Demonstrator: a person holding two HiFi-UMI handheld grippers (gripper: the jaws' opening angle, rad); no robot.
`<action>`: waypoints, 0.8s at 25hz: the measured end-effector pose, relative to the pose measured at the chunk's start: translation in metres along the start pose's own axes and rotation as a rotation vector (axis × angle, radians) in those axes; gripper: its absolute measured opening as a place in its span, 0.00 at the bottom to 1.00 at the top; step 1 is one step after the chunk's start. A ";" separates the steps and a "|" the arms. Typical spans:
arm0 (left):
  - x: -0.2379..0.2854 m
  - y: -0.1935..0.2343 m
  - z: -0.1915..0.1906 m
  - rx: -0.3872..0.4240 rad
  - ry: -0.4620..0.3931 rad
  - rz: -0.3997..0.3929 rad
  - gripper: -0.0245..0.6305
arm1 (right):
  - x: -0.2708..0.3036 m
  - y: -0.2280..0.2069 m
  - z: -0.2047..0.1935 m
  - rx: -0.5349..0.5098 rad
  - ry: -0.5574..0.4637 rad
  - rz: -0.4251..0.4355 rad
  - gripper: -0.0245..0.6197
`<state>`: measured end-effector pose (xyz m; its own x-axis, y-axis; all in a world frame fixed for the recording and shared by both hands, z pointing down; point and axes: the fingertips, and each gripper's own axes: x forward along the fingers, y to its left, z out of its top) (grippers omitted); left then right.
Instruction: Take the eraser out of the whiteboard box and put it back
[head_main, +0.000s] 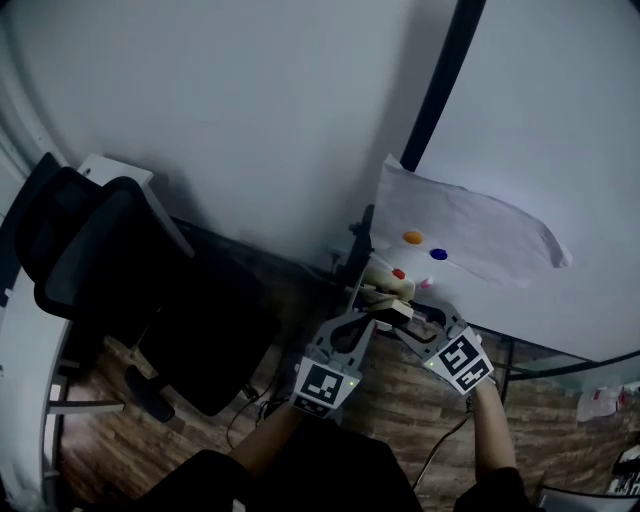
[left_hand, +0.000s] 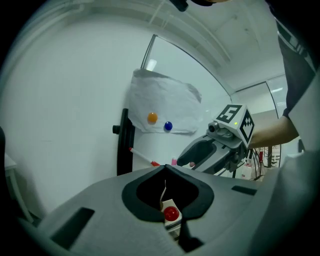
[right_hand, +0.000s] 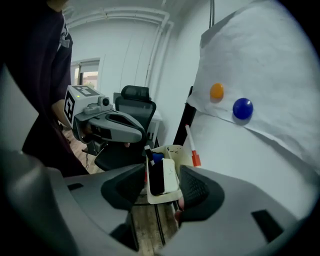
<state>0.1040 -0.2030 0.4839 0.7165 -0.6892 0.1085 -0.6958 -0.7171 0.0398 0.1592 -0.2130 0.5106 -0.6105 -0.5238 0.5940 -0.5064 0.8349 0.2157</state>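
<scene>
Eraser (right_hand: 161, 175) sits in the whiteboard box (right_hand: 165, 198), right tool (right_hand: 163, 184) spread around it. Left tool (left_hand: 165, 170) pinches the box, probably steadying it.

- Our right gripper's (right_hand: 160, 186) jaws stand apart on either side of the cream whiteboard box (right_hand: 163, 197)
- We see the eraser (right_hand: 162, 176) standing upright in it, dark felt to the left
- The left gripper (right_hand: 141, 136) sits at this view's left, its tip at the box's rim
</scene>
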 end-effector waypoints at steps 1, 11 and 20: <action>0.000 0.000 -0.002 -0.016 -0.004 0.006 0.04 | 0.004 0.000 -0.001 -0.012 0.010 0.014 0.35; 0.001 0.007 -0.008 -0.061 -0.005 0.046 0.04 | 0.024 -0.003 -0.011 -0.077 0.053 0.068 0.26; 0.003 0.008 -0.007 -0.050 -0.006 0.046 0.04 | 0.023 -0.003 -0.012 -0.092 0.053 0.081 0.24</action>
<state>0.1005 -0.2100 0.4919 0.6840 -0.7219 0.1050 -0.7294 -0.6788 0.0845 0.1536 -0.2253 0.5327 -0.6129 -0.4468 0.6517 -0.3978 0.8871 0.2342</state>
